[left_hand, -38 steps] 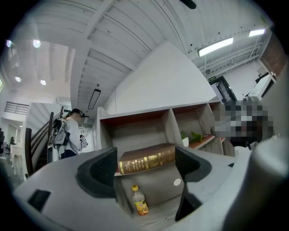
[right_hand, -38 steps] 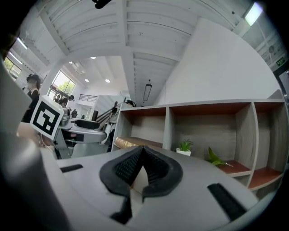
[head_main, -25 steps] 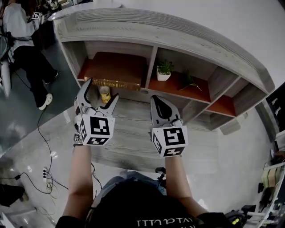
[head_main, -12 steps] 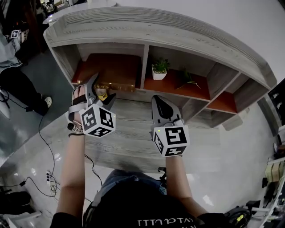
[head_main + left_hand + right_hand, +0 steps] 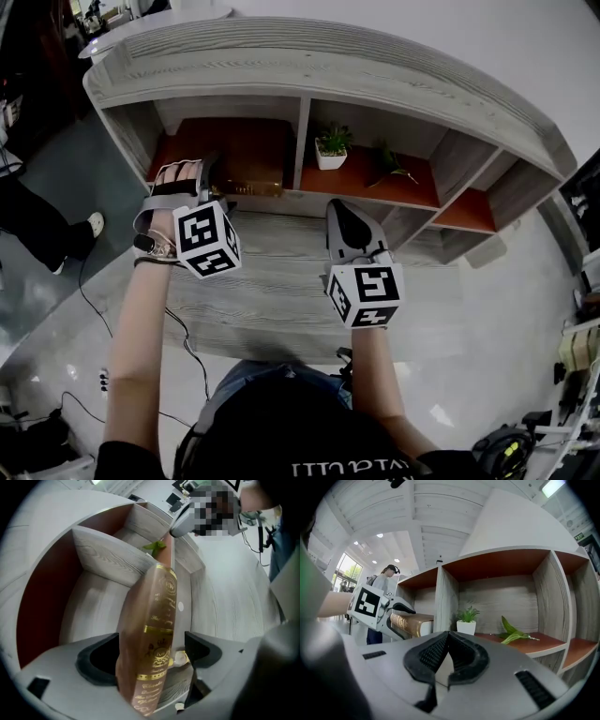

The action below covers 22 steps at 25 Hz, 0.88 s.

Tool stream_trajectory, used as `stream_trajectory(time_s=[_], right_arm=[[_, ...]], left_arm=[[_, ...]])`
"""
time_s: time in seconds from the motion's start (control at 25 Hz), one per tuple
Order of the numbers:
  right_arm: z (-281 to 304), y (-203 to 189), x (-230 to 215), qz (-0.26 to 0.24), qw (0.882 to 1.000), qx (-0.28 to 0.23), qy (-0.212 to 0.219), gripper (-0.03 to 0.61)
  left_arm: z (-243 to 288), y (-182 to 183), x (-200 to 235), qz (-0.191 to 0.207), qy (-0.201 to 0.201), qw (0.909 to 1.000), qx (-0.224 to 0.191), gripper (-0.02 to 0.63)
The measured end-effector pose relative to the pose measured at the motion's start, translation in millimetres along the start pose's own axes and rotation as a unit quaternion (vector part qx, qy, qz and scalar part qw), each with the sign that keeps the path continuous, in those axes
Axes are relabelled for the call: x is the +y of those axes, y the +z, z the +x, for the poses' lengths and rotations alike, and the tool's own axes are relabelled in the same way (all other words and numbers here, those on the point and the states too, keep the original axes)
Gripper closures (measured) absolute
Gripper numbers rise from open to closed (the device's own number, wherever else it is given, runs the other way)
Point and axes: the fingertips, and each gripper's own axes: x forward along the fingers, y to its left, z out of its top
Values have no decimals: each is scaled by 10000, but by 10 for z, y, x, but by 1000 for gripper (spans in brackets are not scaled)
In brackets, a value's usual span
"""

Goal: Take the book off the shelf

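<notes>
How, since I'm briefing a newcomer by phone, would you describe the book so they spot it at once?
In the long grey wood-grain shelf unit with red-brown floors, look in the leftmost compartment. A thick brown book with gold spine lettering lies flat at its front edge, between the jaws of the left gripper. It is the only book; the next compartment holds a white-potted plant.

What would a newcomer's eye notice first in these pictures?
A brown book with gold lettering fills the left gripper view. It lies in the left compartment of the shelf, and the left gripper has its jaws open around it. A small potted plant stands in the middle compartment, and the right gripper hangs shut and empty before the shelf.
</notes>
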Motion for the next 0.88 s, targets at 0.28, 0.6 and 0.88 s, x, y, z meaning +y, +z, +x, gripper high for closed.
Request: stream_trajectory(time_s=[0.28,0.6,0.88], right_arm=[[76,109,57,9,9999,-84,-77,568],[104,129,83,40,9998,-46,-204,569],[46,117,126,-2,9997,25,-256,569]], left_arm=[[147,-55,-26,652,108,9974,295,175],[180,-72,13,859,560,9945,233,187],[171,-68,9,944,656,9931,216,202]])
